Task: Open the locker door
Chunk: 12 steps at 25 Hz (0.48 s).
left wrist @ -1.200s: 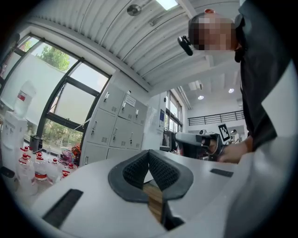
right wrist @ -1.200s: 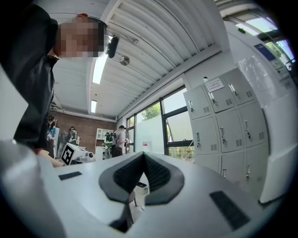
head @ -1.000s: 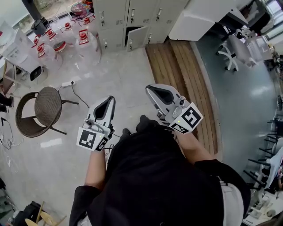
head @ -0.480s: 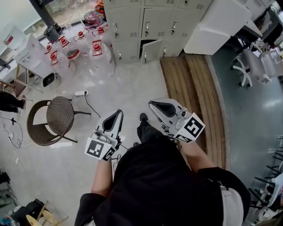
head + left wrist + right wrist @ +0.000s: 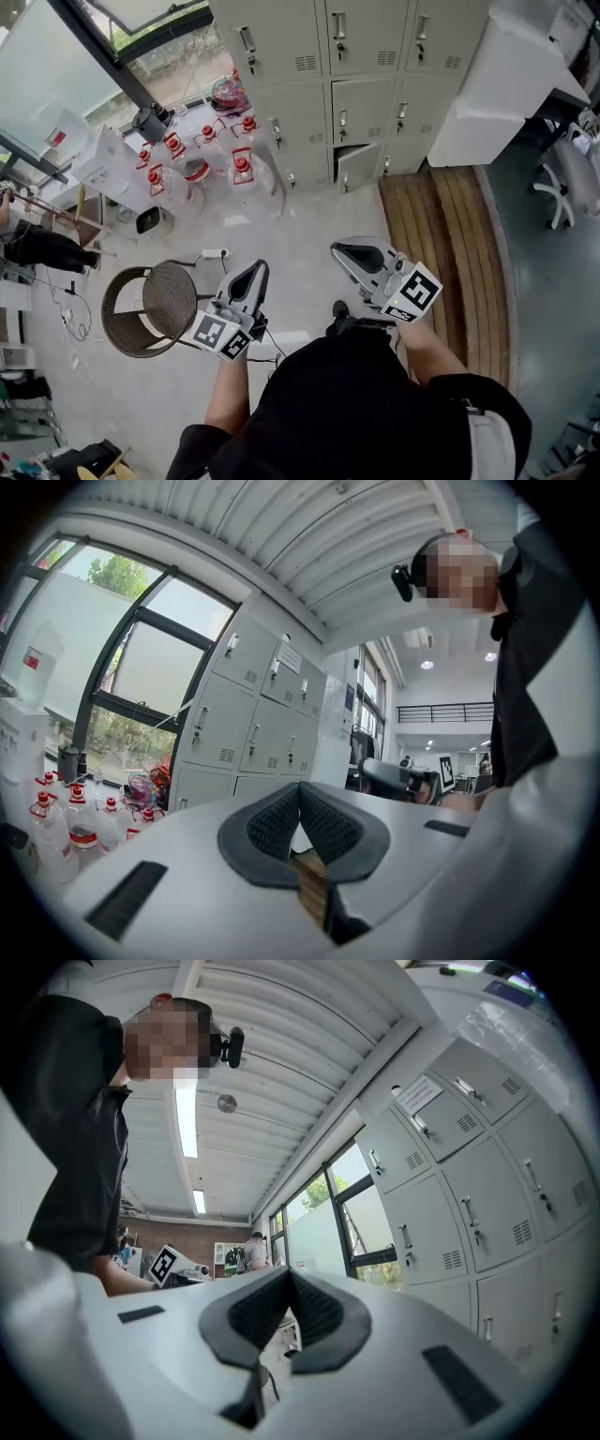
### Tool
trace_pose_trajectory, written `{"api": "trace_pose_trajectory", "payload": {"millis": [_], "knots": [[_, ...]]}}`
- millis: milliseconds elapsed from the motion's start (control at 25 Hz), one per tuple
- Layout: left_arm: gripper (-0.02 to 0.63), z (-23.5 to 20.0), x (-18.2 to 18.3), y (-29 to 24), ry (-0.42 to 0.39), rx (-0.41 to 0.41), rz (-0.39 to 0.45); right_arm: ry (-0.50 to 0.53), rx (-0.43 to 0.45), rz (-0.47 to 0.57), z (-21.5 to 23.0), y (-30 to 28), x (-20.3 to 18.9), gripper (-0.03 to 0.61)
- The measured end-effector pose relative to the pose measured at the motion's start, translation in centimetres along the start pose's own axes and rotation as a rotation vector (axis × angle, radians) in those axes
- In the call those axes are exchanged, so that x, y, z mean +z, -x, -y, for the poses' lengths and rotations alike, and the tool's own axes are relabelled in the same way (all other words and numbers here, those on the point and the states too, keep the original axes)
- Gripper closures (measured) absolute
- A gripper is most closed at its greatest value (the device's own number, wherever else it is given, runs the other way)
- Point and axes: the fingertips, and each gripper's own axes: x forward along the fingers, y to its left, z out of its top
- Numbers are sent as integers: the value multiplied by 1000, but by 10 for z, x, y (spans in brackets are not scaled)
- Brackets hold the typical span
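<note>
Ahead, the locker bank [image 5: 361, 56] stands against the wall, well apart from both grippers. The left gripper [image 5: 255, 274] and right gripper [image 5: 342, 253] have their jaws pressed together on nothing. The sheet-metal doors probably swing light and stiff; a slim handle [image 5: 343, 123], or the free edge of the ajar door [image 5: 357, 169], looks best for a pinch.

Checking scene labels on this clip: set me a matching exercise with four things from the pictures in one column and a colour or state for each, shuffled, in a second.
Things
1. wicker chair
2. water jugs
3. bottom locker door
4. left gripper

Colour or state
A. slightly ajar
B. jaws together, nothing held
C. red caps
D. woven brown seat, nobody on it

Pairs: 1-D, 2-C, 3-A, 4-B
</note>
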Motion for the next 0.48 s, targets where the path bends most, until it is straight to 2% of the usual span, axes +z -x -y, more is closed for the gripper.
{"api": "trace_pose_trajectory", "payload": {"millis": [240, 480], "knots": [[598, -35, 19, -52, 50, 0, -11, -37, 5, -12, 72, -12, -6, 568], [598, -75, 33, -70, 52, 22, -20, -47, 40, -50, 106, -46, -20, 568]]}}
